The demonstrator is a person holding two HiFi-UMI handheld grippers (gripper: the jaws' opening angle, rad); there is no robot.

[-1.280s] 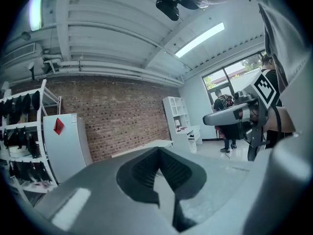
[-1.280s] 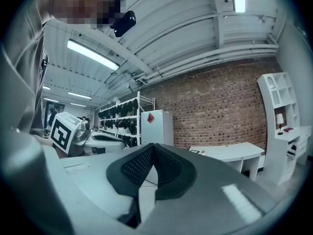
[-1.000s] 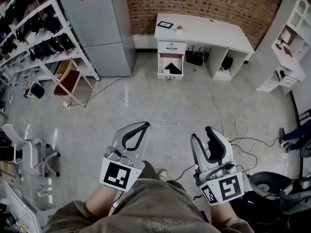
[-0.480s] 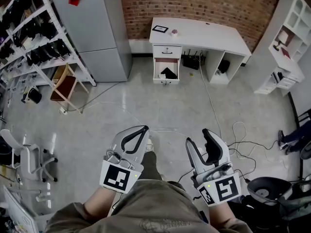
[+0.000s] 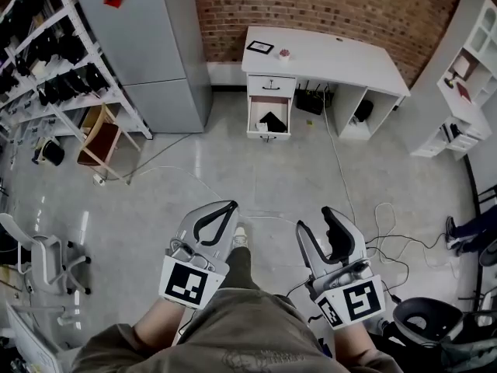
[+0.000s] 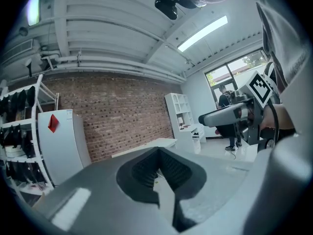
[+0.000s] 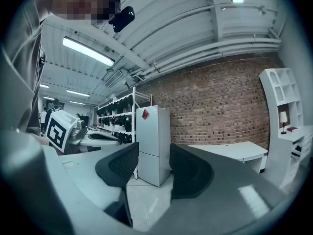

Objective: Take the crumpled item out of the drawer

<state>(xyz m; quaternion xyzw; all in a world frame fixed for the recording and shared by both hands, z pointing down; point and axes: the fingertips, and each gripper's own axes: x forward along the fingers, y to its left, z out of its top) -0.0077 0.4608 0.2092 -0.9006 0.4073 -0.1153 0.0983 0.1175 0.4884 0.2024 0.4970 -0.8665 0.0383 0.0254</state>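
**Head view:** The person stands on the grey floor (image 5: 256, 177), well apart from the white desk (image 5: 342, 57) against the brick wall (image 5: 326, 6). The desk's drawer (image 5: 266, 115) is pulled open, and a dark item (image 5: 272, 120) lies inside it; it is too small to tell its shape. A small frame (image 5: 260, 47) and a pink object (image 5: 284, 53) sit on the desk. A grey fridge (image 5: 147, 37) stands left of the desk, with racks of dark gear (image 5: 54, 61) further left. The left tool (image 5: 223, 210) and the right tool (image 5: 320, 228) are held low, near the person's body. Cables (image 5: 373, 224) trail over the floor on the right.

**Left gripper view:** The left tool (image 6: 157, 153) has its 2 jaws brought together with the tips meeting, and nothing sits between them. Beyond it are the fridge (image 6: 61, 141) with a red tag (image 6: 53, 123), the desk (image 6: 146, 147) and a white shelf unit (image 6: 181, 116). The right tool (image 6: 230, 114) shows at the right.

**Right gripper view:** The right tool (image 7: 152, 168) has its 2 jaws apart and holds nothing; the gap frames the fridge (image 7: 152, 131). The desk (image 7: 234, 151) is to the right, and the left tool (image 7: 98, 138) shows at the left.
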